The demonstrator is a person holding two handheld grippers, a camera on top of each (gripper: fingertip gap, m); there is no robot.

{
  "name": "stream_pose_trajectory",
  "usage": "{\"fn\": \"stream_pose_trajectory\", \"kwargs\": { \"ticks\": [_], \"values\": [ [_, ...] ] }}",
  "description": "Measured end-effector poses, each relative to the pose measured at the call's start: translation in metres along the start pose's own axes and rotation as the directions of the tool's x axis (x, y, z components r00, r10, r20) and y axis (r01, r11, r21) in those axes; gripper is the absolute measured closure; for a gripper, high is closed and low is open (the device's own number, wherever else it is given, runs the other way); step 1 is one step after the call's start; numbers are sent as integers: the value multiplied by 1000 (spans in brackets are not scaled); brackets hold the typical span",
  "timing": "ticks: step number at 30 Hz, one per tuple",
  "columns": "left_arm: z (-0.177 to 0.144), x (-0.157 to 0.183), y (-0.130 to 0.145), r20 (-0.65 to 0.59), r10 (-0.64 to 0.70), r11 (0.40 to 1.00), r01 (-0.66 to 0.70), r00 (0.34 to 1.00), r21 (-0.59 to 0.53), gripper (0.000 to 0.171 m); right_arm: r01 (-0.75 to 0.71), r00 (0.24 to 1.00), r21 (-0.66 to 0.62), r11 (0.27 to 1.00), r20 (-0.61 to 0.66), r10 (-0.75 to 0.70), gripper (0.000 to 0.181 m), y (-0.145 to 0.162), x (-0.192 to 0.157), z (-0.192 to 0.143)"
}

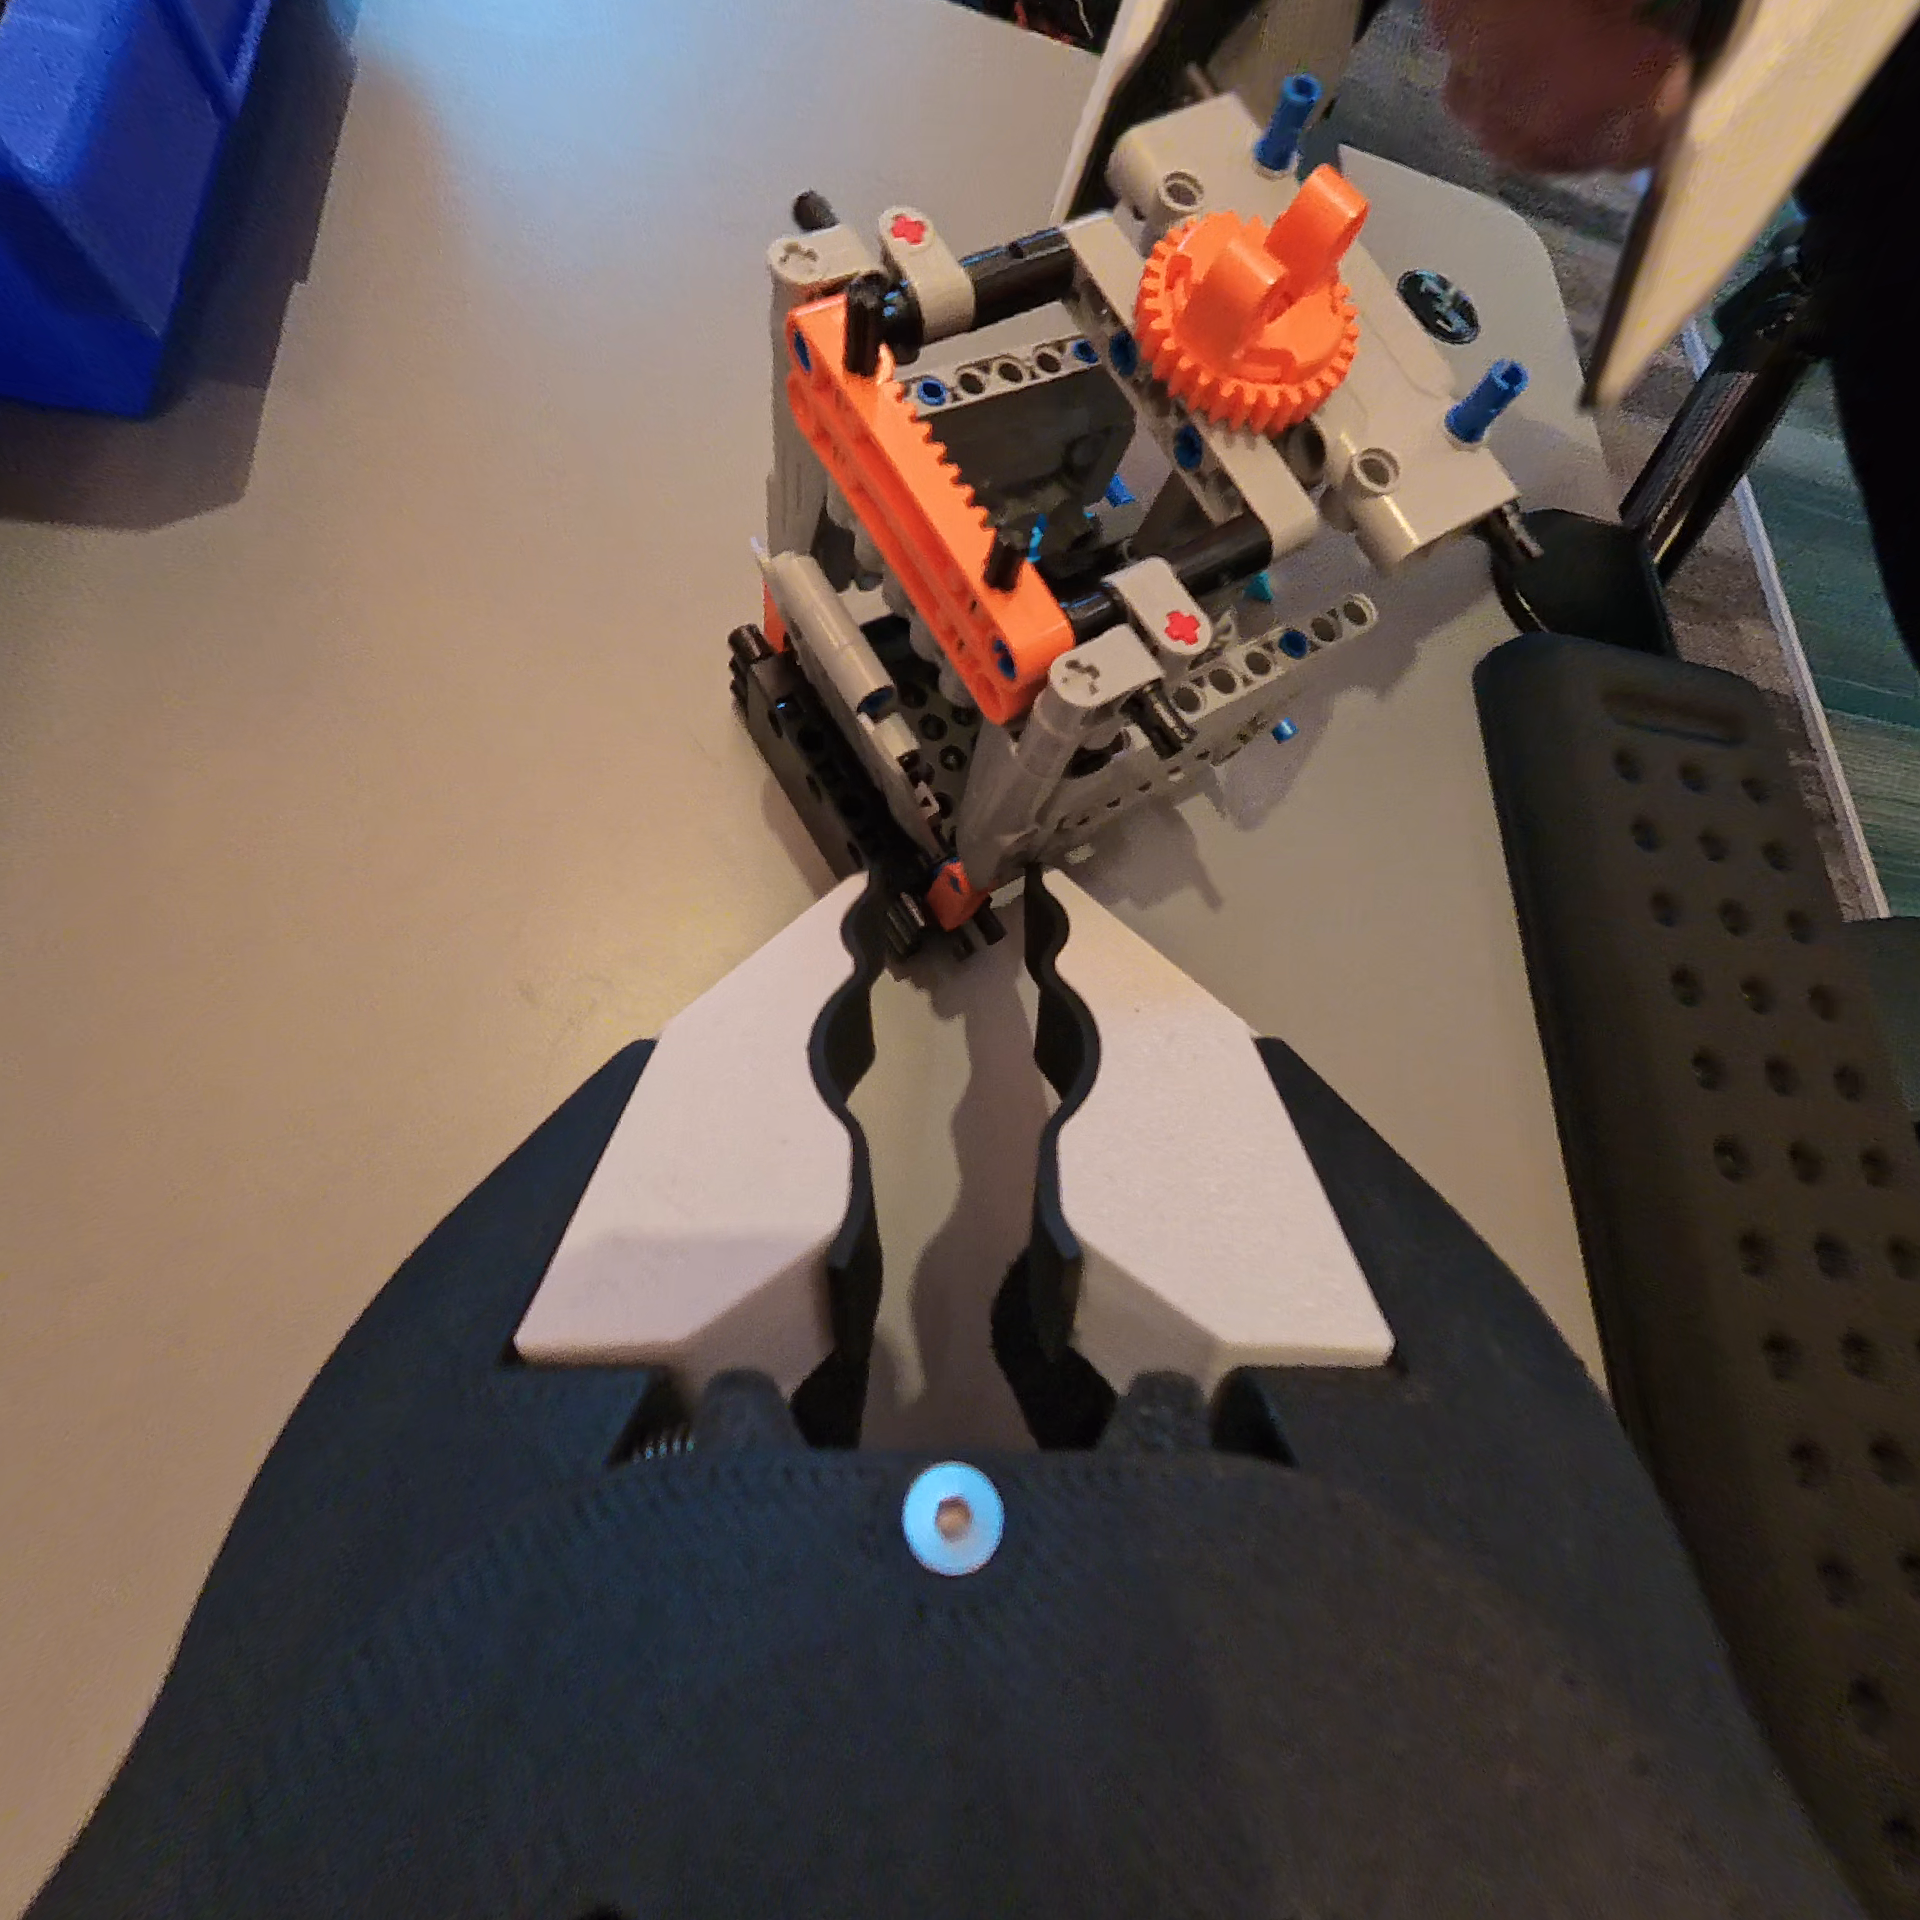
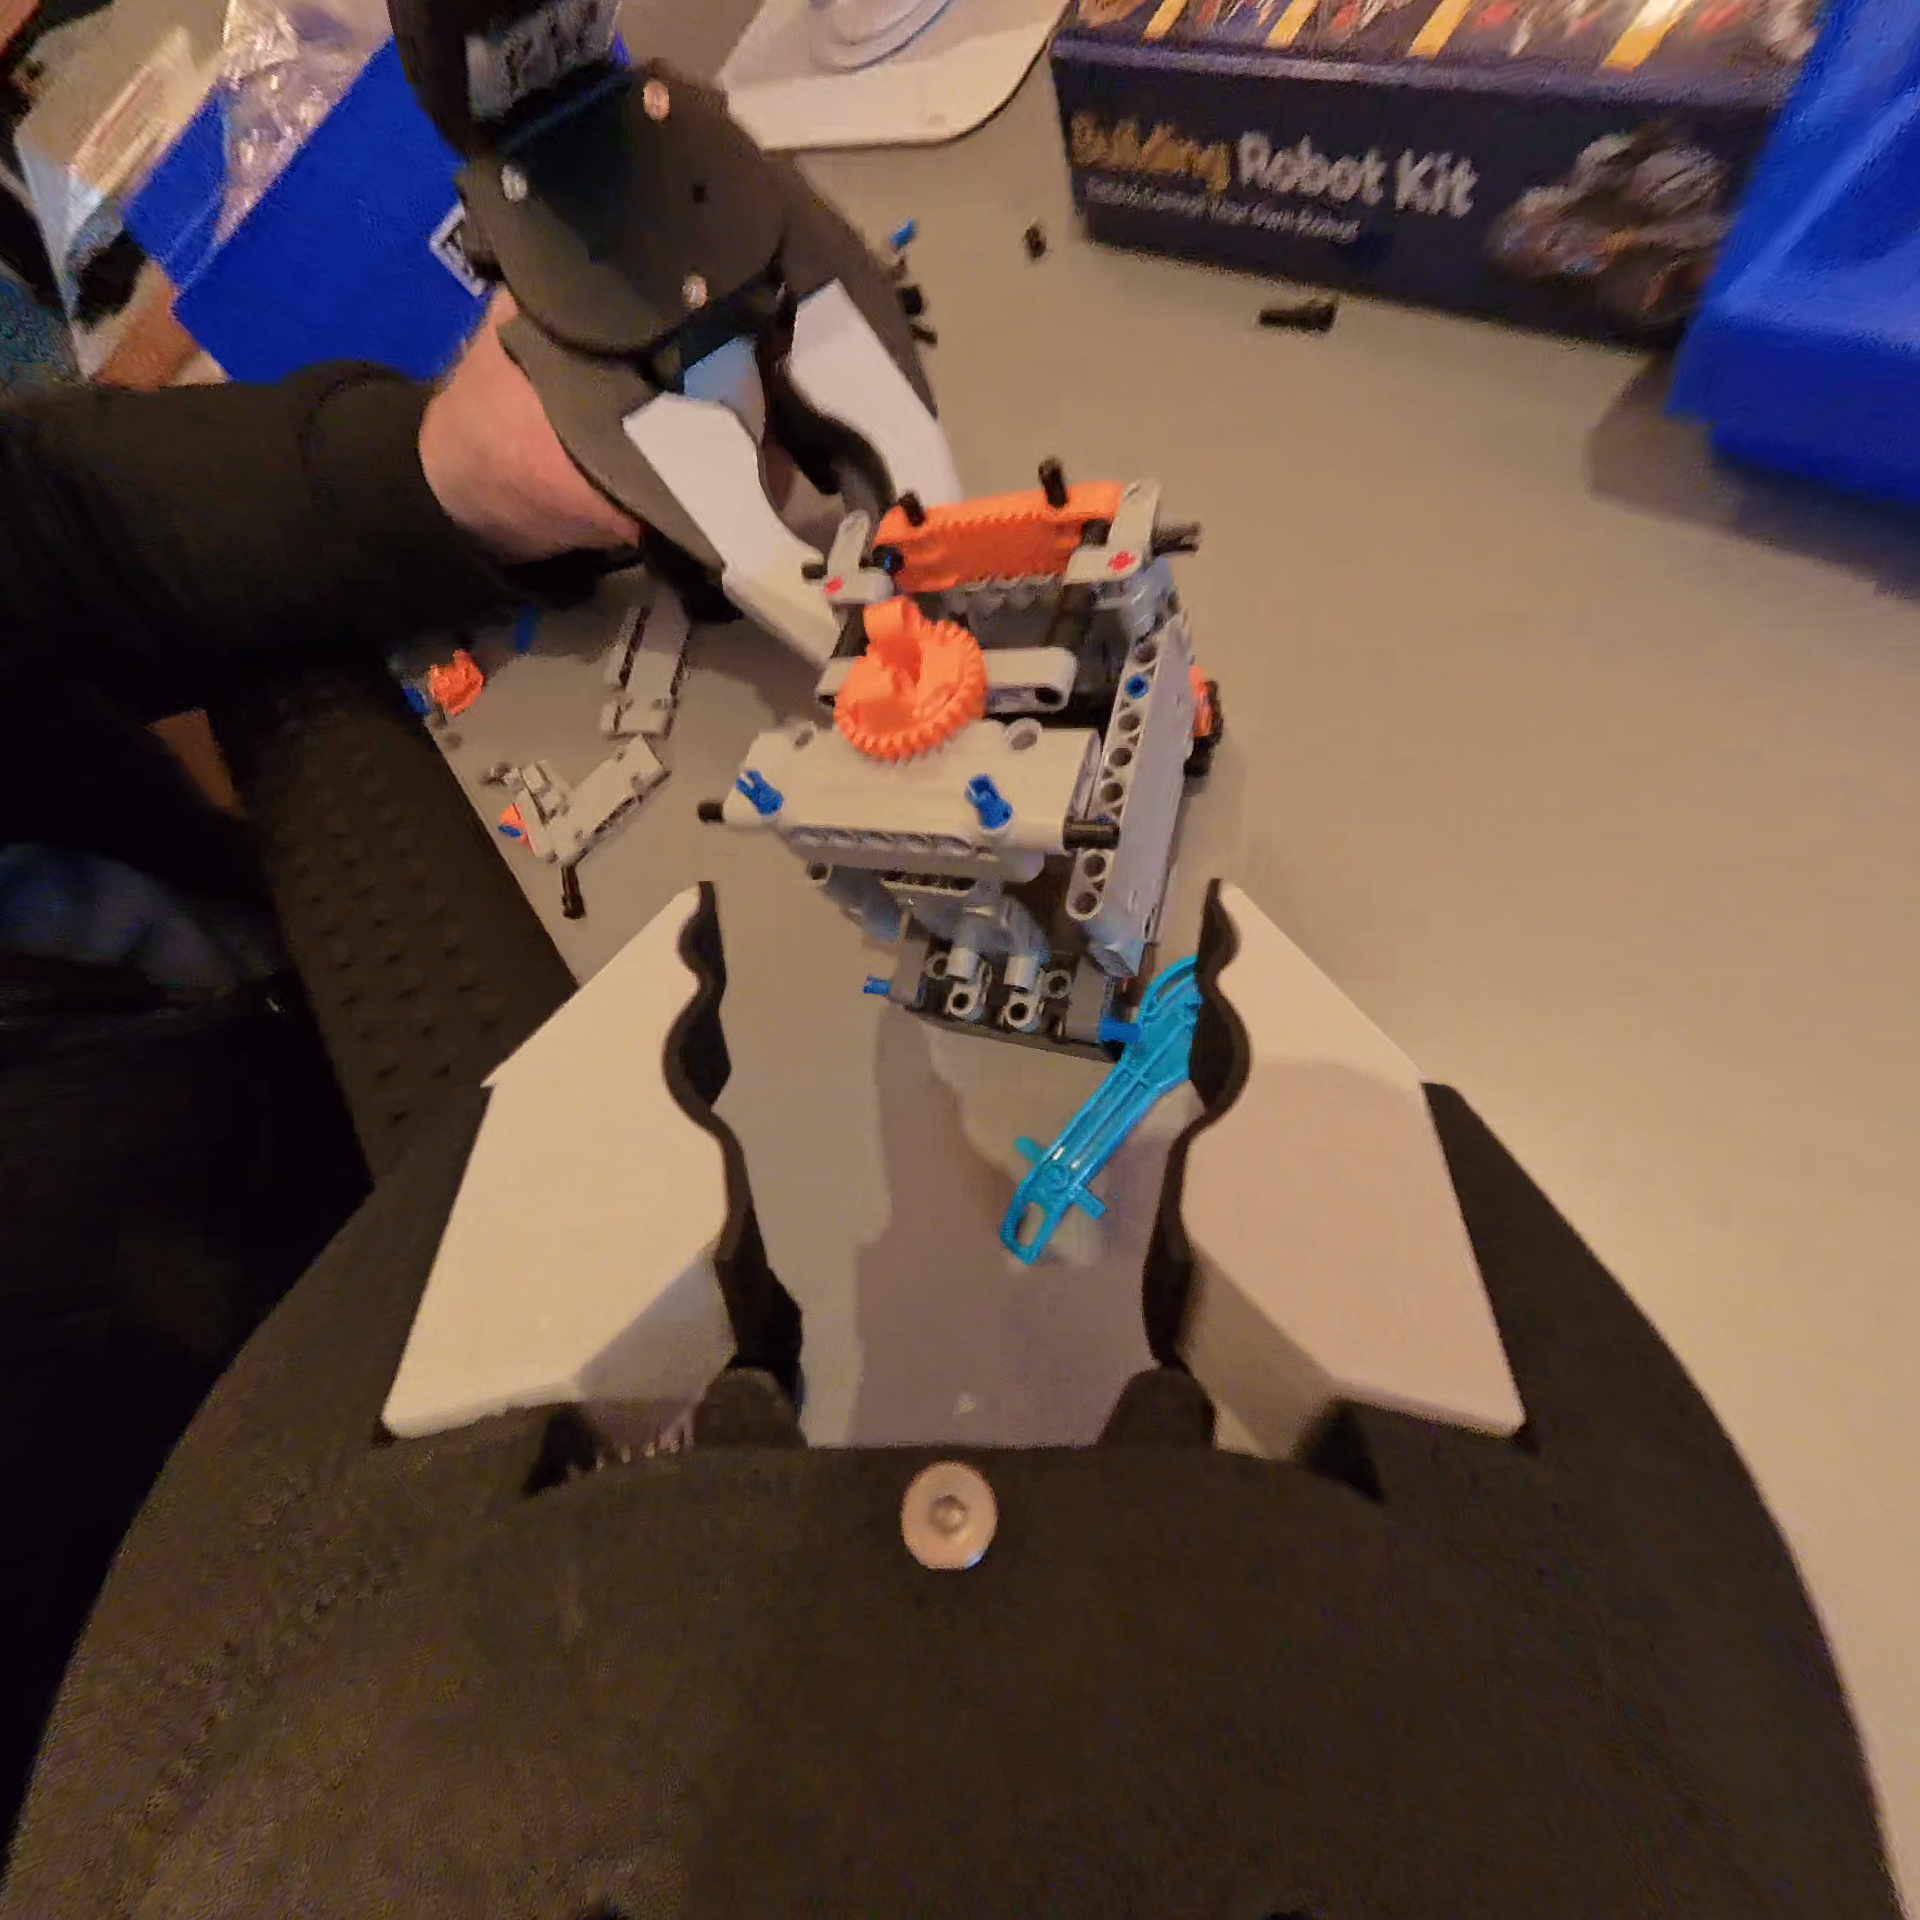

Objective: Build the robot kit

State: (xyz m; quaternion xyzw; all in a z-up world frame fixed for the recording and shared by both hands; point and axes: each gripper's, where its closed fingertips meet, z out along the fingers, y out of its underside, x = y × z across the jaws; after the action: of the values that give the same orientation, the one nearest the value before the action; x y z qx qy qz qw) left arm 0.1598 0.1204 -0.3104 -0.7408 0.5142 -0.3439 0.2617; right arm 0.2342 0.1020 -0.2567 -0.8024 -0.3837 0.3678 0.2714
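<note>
The model (image 1: 1039, 540) sits mid-table, left gripper (image 1: 951, 904) pinching its bottom corner. The right gripper (image 2: 956, 914) gapes wide just beside it. That small grip could slip and tip it.

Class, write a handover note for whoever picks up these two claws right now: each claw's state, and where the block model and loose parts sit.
Left claw: tips bracket a corner of the block model; whether it grips firmly is unclear.
Right claw: wide open, holding nothing, with the model just ahead between its fingers.
Model: on the table, with an orange gear on top.
Blue translucent tool: lies by the model's base, against the right claw's inner pad.
Loose grey and orange parts: on the table left of the model in the right wrist view.
Printed box and blue bin: at the far side.
</note>
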Motion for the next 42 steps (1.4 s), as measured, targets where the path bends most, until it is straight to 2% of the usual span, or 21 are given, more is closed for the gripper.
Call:
{"fn": "stream_pose_trajectory", "kwargs": {
  "ticks": [2,4,6,8,10,12,14,16,18,21,23,25,26,28,30,34,36,39,41,42],
  "values": [
    [1,-5,-1,16,-23,1000,23,1000,-2,148,11,1000,-26,1000,14,-11,84,11,4,9],
    [1,-10,-3,26,-46,999,46,999,3,149,21,999,-34,999,44,-20,93,15,-3,19],
    [0,-17,-3,38,-71,997,71,997,5,149,36,999,-61,997,2,-36,95,18,-6,27],
    [-4,-29,-3,73,-89,996,88,993,16,155,40,999,-82,996,-18,-41,109,19,-12,33],
    [-5,-38,0,74,-122,993,120,990,21,156,34,999,-93,995,-10,-35,113,20,-26,42],
    [-7,-45,6,81,-133,991,133,988,8,149,47,998,-114,992,-37,-52,119,23,-32,51],
    [-15,-45,10,68,-134,991,134,989,10,143,95,985,-130,987,-131,-112,123,24,-28,45],
    [-32,-42,6,61,-105,994,103,993,37,141,154,952,-140,978,-245,-185,128,20,-24,29],
    [-51,-32,-5,63,-46,997,41,997,71,138,278,906,-96,956,-305,-295,135,0,-36,18],
    [-68,-8,-19,131,159,983,-170,979,73,132,481,764,-155,863,-409,-499,136,-21,-47,12],
    [-71,9,-24,186,306,946,-320,934,51,135,587,691,-170,792,-404,-599,143,-30,-60,19],
    [-68,21,-25,247,433,893,-450,867,13,141,612,662,-211,763,-391,-639,144,-32,-59,29],
    [-67,23,-26,271,470,874,-486,840,-12,138,605,659,-237,760,-386,-645,147,-31,-54,32],
    [-66,29,-27,272,508,854,-518,817,-39,134,577,678,-270,771,-368,-637,156,-25,-44,36],
    [-69,33,-31,273,507,854,-520,818,-25,134,573,695,-253,779,-353,-626,157,-23,-44,35],
    [-70,50,-37,253,536,834,-552,806,-7,134,595,678,-234,769,-367,-636,162,-23,-44,25],
    [-58,57,-37,255,576,809,-587,777,-41,135,639,640,-237,732,-365,-676,163,-22,-46,27],
    [-39,50,-32,305,619,779,-614,723,-127,136,670,597,-258,696,-368,-712,167,-23,-46,29],
    [-40,45,-37,342,605,786,-608,719,-112,148,682,576,-273,678,-372,-728,168,-23,-46,30],
    [-40,45,-37,332,598,792,-602,729,-104,148,681,578,-272,680,-371,-727,168,-23,-46,30]
  ]
}}
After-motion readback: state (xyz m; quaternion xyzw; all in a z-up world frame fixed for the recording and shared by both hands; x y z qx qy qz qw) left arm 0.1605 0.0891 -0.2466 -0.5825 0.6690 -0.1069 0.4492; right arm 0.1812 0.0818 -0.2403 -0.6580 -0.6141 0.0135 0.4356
